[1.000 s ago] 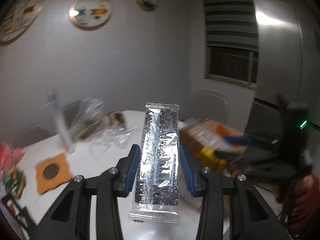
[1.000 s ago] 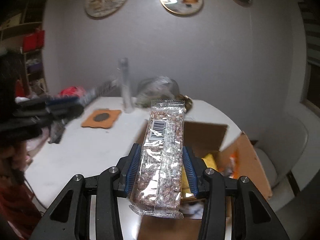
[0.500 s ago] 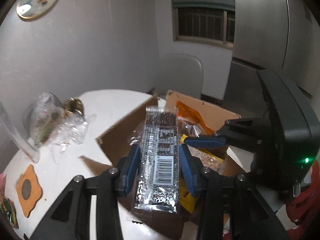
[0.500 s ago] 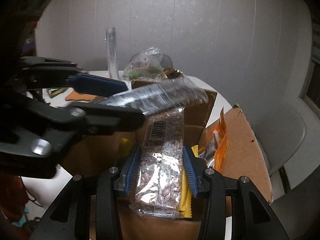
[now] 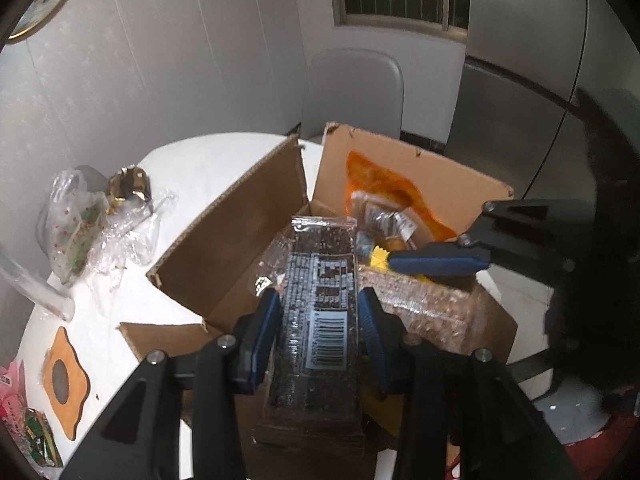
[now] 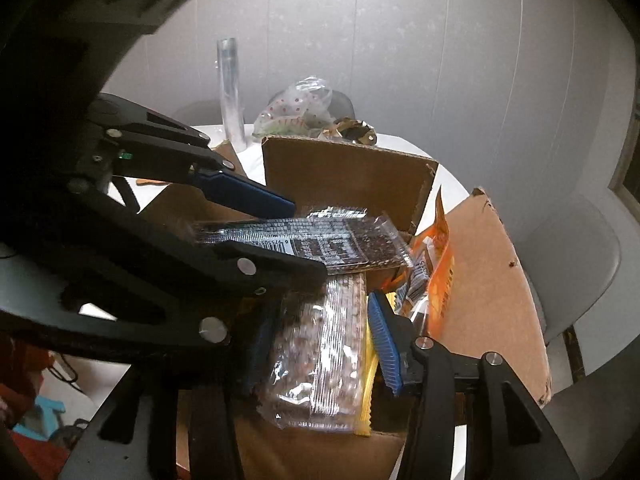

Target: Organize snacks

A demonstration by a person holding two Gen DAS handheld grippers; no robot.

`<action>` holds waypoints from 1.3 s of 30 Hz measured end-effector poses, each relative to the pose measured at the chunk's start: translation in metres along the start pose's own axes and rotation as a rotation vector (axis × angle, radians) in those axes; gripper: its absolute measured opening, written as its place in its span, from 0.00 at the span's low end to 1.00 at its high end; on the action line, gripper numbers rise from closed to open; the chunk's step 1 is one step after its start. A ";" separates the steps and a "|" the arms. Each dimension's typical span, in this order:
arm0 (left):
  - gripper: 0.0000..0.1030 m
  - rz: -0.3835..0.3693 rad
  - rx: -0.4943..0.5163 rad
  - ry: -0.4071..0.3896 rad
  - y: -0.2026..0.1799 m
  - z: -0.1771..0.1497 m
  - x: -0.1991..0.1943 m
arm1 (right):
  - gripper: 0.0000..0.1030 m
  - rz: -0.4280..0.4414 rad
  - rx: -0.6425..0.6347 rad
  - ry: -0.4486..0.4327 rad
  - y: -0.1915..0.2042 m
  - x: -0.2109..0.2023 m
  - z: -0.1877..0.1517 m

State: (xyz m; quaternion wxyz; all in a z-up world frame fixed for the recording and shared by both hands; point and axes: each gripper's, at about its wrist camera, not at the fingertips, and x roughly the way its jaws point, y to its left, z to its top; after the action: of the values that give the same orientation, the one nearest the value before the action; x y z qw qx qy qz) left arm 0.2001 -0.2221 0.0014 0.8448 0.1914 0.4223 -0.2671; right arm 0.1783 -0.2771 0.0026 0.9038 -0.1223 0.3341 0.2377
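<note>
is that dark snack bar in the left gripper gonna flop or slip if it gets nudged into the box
Probably fairly stiff: the dark snack bar juts straight from the left gripper without sagging. Its glossy wrapper looks slippery, so it may slide over the clear-wrapped bar in the cardboard box. Likely light.

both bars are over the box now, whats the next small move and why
Probably pull the right gripper back out. Its jaws have just been opening, and the light snack bar lies loose between them on the snacks in the cardboard box. The left gripper holds the dark snack bar just above, waiting for room.
</note>
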 end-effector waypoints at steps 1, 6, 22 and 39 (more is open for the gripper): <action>0.37 -0.002 -0.003 0.002 0.000 0.000 0.001 | 0.45 0.001 0.000 0.002 0.000 -0.002 -0.001; 0.39 -0.002 -0.003 0.017 0.001 0.000 0.002 | 0.46 0.002 0.006 0.017 -0.002 -0.005 -0.004; 0.73 0.052 -0.026 -0.105 0.002 -0.013 -0.041 | 0.55 -0.006 -0.016 0.006 0.007 -0.033 -0.008; 0.93 0.269 -0.218 -0.402 0.013 -0.073 -0.132 | 0.61 -0.017 -0.043 -0.106 0.021 -0.070 0.006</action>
State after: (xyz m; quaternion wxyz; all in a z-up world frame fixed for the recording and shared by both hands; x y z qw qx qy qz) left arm 0.0971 -0.1339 0.0692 0.9553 0.0968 0.2428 -0.1381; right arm 0.1245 -0.2811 0.0524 0.9194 -0.1319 0.2794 0.2433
